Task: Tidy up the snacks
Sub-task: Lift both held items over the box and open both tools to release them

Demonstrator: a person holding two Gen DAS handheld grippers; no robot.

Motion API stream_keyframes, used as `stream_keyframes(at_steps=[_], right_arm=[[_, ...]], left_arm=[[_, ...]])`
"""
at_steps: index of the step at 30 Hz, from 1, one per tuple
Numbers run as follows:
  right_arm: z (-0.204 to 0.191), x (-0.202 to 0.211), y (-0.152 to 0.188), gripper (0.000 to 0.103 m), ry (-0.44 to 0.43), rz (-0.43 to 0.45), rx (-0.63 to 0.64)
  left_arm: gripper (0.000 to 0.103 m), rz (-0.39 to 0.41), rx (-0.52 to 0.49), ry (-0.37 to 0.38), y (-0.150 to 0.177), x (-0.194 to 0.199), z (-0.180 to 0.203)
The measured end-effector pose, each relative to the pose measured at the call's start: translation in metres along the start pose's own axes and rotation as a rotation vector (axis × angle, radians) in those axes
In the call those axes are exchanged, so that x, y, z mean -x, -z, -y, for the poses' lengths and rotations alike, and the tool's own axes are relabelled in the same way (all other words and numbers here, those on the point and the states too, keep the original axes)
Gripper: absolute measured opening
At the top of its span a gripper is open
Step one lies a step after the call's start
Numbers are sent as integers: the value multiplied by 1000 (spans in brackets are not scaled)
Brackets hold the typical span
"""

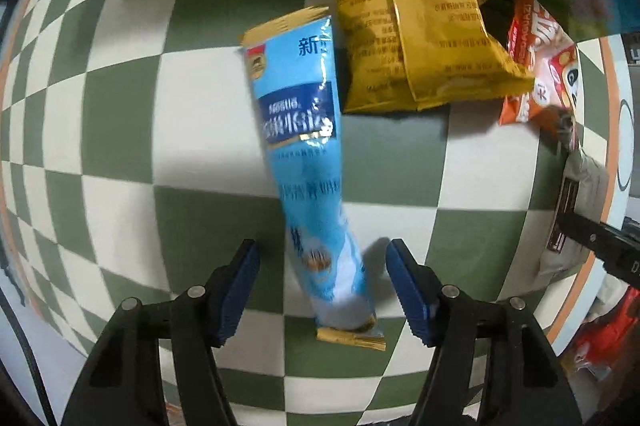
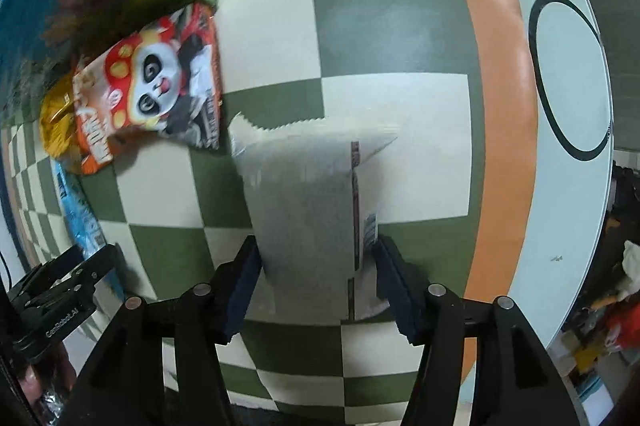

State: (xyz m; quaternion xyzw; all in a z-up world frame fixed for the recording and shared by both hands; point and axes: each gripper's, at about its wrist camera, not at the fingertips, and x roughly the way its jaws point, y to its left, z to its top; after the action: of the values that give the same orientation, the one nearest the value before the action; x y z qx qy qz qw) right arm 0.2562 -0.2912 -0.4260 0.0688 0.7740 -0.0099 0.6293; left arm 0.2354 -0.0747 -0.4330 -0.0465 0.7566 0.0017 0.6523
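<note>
While the left gripper [image 1: 322, 286] straddles a blue wafer packet [image 1: 304, 154] with fingers apart, not touching, the right gripper [image 2: 316, 282] clamps a grey pouch [image 2: 308, 210]. Yellow bag [image 1: 424, 34] and panda packet [image 2: 160, 82] lie near on the checkered desk [image 2: 392, 38].

Lighting: even, moderately bright, overhead; soft shadows under blue snack stick [image 1: 308, 162]. Glare: sheen on orange mat border [image 2: 504, 98]. Blur: grey packet [image 2: 312, 210] smeared. Distortion: strong fisheye curvature, dark corners.

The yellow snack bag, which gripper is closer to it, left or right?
Left. The left gripper straddles the blue packet just below the yellow bag; the right gripper is farther, at the grey packet.
</note>
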Motion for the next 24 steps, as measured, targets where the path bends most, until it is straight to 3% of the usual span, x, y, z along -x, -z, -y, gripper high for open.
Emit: stream_keyframes(at_steps=[2, 4, 5, 6, 11, 17, 24], right_arm=[[2, -2, -3, 62, 5, 12, -22], [-3, -8, -2, 62, 22, 28, -22], [-6, -9, -1, 62, 40, 39, -15], [-5, -10, 7, 61, 55, 50, -7], [-20, -8, 17, 58, 97, 108, 28], [-17, -7, 28, 54, 50, 146, 0], [-38, -12, 74, 54, -39, 158, -7]], left_arm=[[63, 24, -4, -6, -11, 3, -9], [49, 47, -22, -27, -12, 8, -1], [31, 64, -38, -30, -11, 12, 0], [22, 63, -51, -34, -11, 15, 0], [15, 75, -58, -23, -3, 24, -8], [13, 110, -81, -7, 28, 49, 5], [12, 177, -128, 29, 56, 90, 14]])
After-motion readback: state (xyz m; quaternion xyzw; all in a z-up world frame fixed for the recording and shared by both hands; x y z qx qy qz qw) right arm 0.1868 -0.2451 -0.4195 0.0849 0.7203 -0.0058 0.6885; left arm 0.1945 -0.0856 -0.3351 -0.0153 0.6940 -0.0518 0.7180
